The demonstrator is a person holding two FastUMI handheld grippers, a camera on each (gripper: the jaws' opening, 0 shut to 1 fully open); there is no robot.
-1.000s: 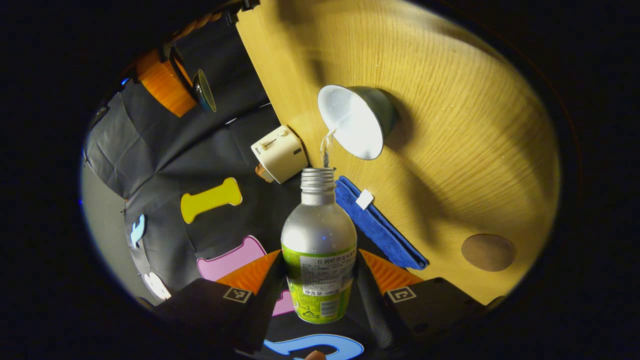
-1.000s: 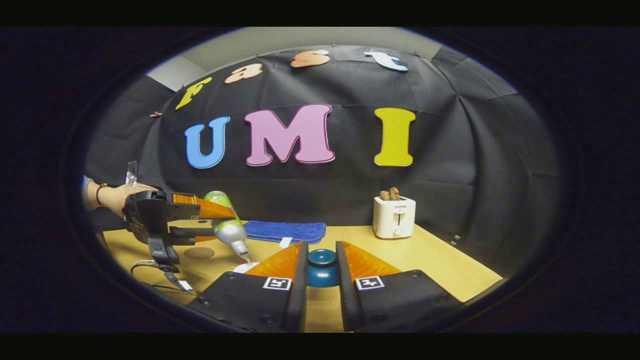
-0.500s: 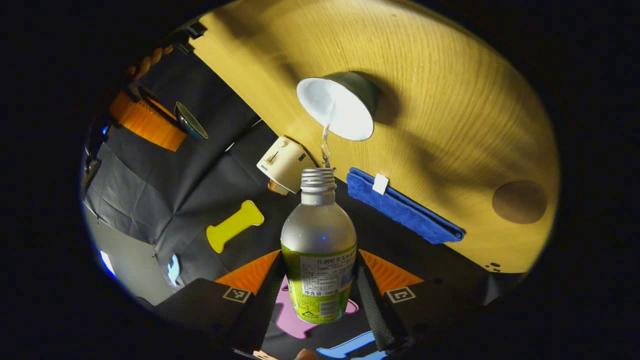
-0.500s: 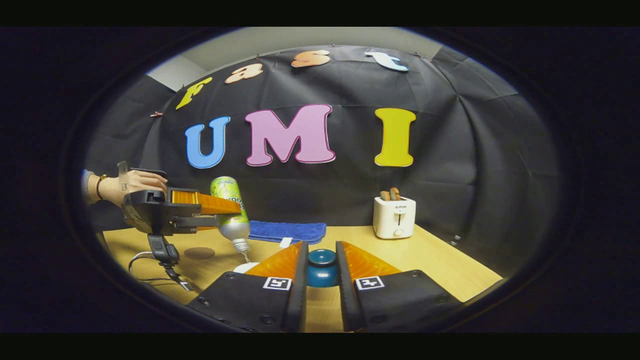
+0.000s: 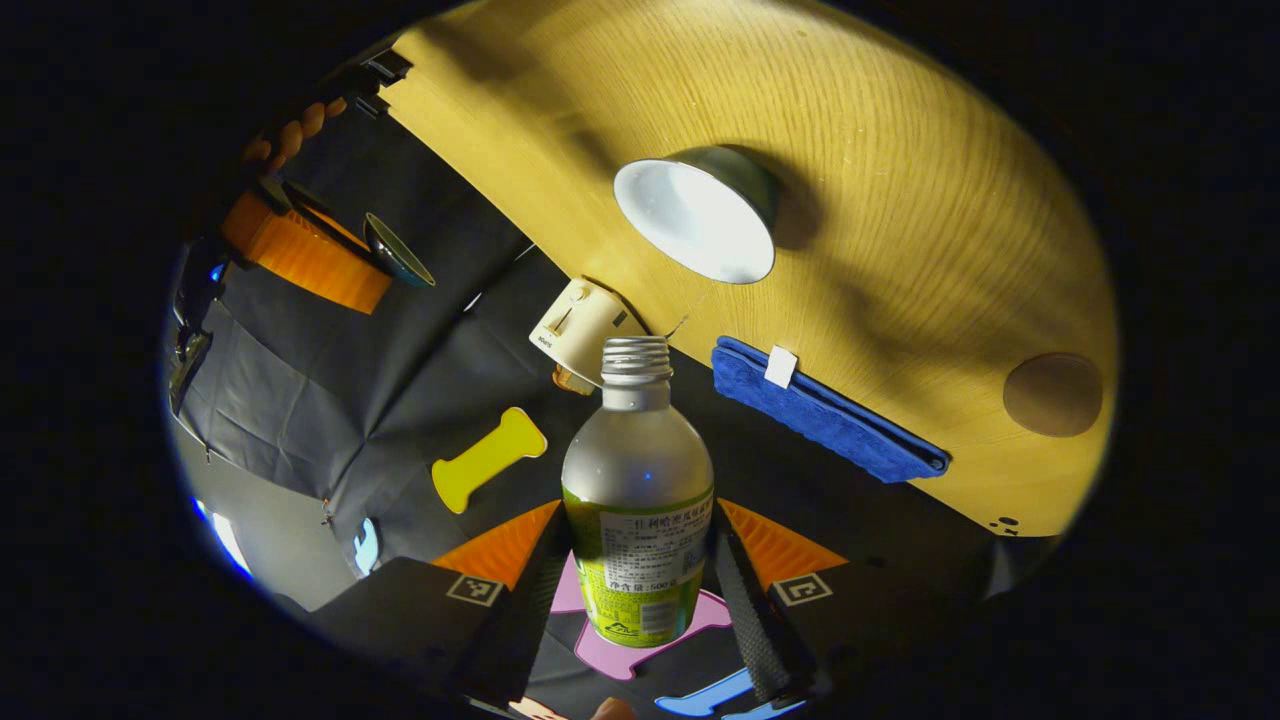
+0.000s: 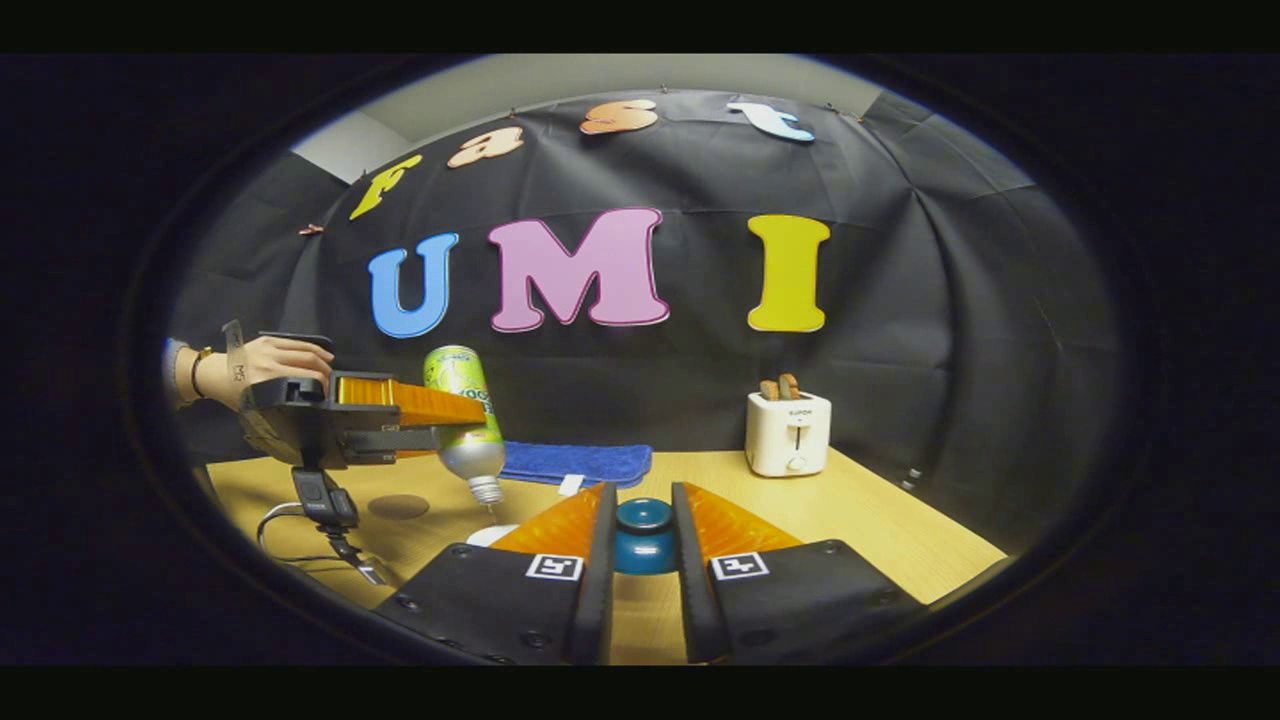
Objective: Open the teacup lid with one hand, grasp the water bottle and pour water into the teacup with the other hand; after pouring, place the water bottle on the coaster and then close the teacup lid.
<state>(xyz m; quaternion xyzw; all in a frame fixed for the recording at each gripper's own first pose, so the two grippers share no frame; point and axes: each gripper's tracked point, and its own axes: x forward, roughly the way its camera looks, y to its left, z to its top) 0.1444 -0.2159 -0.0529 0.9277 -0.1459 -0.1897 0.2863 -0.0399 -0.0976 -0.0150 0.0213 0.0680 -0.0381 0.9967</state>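
A: Yellow wood-grain surface, black cloth wall behind it. What is the left gripper carrying?

B: The water bottle. Both fingers press on its labelled lower body, one on each side. Its upper half is frosted and clear, it has a green and white label below, and its threaded neck is open with no cap.

A: How does the bottle sit in the right gripper view?

B: There the water bottle is tipped well over, neck down and base up, held in the air above the surface, up and to the left of the teacup. A hand holds that gripper from the left.

A: And the teacup itself?

B: In the left gripper view the teacup stands open on the surface, white inside with a dark grey-green outer wall. The bottle's mouth points toward it but is apart from it. I cannot make out a stream of water between them.

A: Where is the lid?

B: The right gripper holds the teacup lid by its blue knob, fingers narrow and closed on it, just right of the teacup.

A: Anything else near the teacup?

B: A folded blue cloth lies behind it by the wall, a round brown coaster sits left of it, and a cream toaster stands to its right.
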